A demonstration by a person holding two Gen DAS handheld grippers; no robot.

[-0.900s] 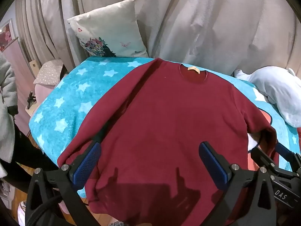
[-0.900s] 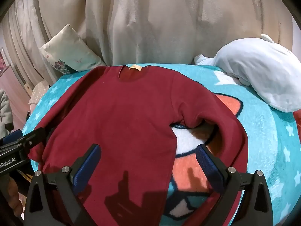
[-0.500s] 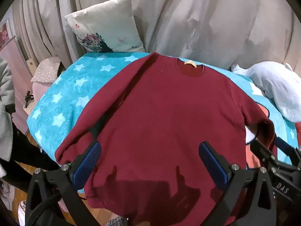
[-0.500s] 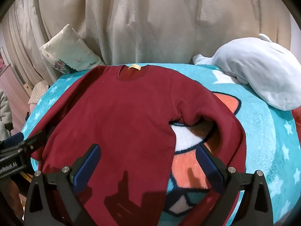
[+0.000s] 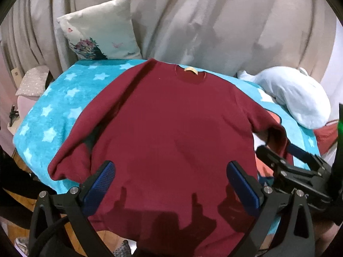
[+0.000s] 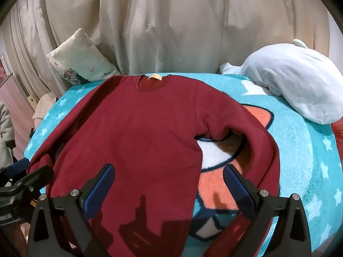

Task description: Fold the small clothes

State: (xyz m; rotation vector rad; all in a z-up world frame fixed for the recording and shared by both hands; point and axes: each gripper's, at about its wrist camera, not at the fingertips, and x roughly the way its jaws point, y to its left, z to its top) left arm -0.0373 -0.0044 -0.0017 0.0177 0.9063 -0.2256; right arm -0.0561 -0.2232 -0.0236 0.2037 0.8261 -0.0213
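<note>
Folding hasn't really started yet
sweater (image 5: 171,128) flat on blanket (image 5: 53,111), left gripper (image 5: 171,184) and right gripper (image 6: 169,184) spread wide, holding nothing

Obstacles: plush toy (image 6: 295,85) on blanket (image 6: 304,150), far right corner; pillow (image 5: 100,34) far left against curtain (image 6: 171,25) (backs the whole far edge). Passable: starred blanket left of sweater (image 5: 171,128); bare patch inside its bent right sleeve.
</note>
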